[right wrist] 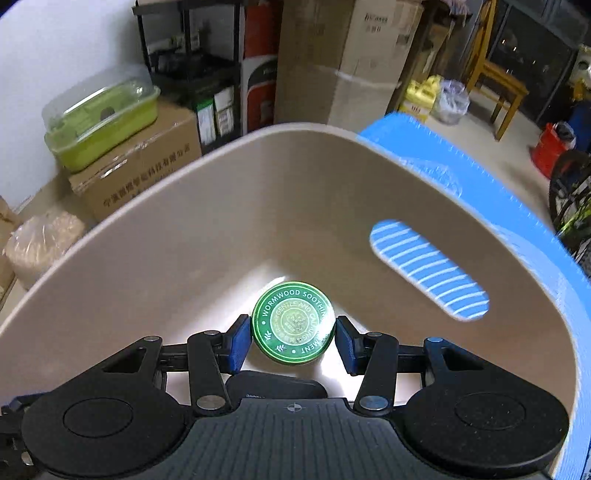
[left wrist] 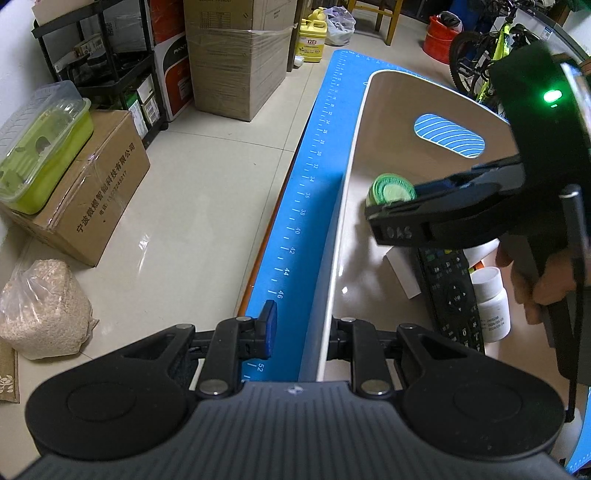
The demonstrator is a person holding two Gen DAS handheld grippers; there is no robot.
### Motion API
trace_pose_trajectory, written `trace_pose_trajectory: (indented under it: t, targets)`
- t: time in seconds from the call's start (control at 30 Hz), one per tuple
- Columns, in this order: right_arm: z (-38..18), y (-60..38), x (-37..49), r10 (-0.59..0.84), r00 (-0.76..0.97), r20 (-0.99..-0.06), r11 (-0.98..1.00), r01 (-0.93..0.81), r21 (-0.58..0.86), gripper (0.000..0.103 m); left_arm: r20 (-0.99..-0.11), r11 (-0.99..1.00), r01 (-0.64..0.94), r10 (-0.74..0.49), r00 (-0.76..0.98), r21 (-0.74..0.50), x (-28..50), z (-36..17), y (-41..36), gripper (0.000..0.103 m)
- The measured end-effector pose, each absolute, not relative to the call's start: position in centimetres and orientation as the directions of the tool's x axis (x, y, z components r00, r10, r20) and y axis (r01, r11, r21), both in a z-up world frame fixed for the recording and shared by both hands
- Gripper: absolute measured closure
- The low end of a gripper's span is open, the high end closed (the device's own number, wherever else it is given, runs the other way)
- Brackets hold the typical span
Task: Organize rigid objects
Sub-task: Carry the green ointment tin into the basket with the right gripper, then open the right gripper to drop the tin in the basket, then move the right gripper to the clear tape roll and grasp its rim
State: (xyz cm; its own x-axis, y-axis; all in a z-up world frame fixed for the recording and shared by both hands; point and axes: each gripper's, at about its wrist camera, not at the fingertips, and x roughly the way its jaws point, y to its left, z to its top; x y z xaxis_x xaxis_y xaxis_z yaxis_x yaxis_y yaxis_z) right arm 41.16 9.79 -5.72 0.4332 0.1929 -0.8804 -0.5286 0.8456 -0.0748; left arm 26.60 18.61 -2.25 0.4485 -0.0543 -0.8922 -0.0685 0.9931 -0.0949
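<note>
A beige plastic basket (left wrist: 369, 122) with a slot handle stands on a blue measuring mat (left wrist: 306, 206). My left gripper (left wrist: 299, 332) straddles the basket's near wall, its left pad outside and its right finger inside the wall. My right gripper (right wrist: 291, 338) is over the basket's inside (right wrist: 221, 221) and holds a round green tin (right wrist: 293, 328) between its blue pads. From the left wrist view the tin (left wrist: 391, 188) shows at the right gripper's tips (left wrist: 395, 206). A black remote (left wrist: 450, 291), a white bottle (left wrist: 493, 306) and a white box (left wrist: 404, 269) lie in the basket.
Cardboard boxes (left wrist: 88, 192), a green lidded container (left wrist: 40, 147), a bag of grain (left wrist: 44, 306) and a black shelf (left wrist: 110, 59) stand on the tiled floor to the left. A yellow jug (left wrist: 314, 37), a red bucket (left wrist: 441, 35) and a bicycle (left wrist: 484, 51) are beyond the mat.
</note>
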Motion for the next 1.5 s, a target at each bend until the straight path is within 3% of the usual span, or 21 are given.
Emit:
trace_pose_trajectory:
  t: [0.27,0.33,0.47,1.07,1.23,1.5]
  targets:
    - [-6.8,10.3,41.5,0.161,0.39,-0.907,0.848,-0.525,-0.075,0.049,-0.892,0.993,-0.069,-0.053,0.448,-0.094,26.6,-2.2,18.5,0.077]
    - [-6.7,10.4,41.5,0.147,0.393,-0.908,0.846,-0.526,-0.09,0.042,-0.892,0.993,-0.069,-0.054,0.449,-0.095,26.6,-2.2,18.5,0.077]
    - [-6.3,10.0,41.2,0.153,0.404,-0.902,0.859,-0.506,-0.081,0.039,-0.892,0.993,-0.068,-0.054,0.448,-0.094,26.6,-2.2,18.5,0.077]
    - [3.6,0.6,34.4,0.318,0.633,-0.706,0.928,-0.359,0.096,0.027,-0.892,0.993,-0.068,-0.057,0.449,-0.097,26.7,-2.2,18.5,0.077]
    - [4.9,-4.5,30.6,0.281,0.708,-0.648,0.956,-0.27,0.119,0.02,-0.891,0.993,-0.068,-0.059,0.45,-0.1,26.7,-2.3,18.5,0.077]
    - [3.3,-10.7,26.8,0.151,0.704,-0.694,0.988,-0.136,0.077,0.013,-0.892,0.993,-0.071,-0.056,0.449,-0.098,26.6,-2.2,18.4,0.077]
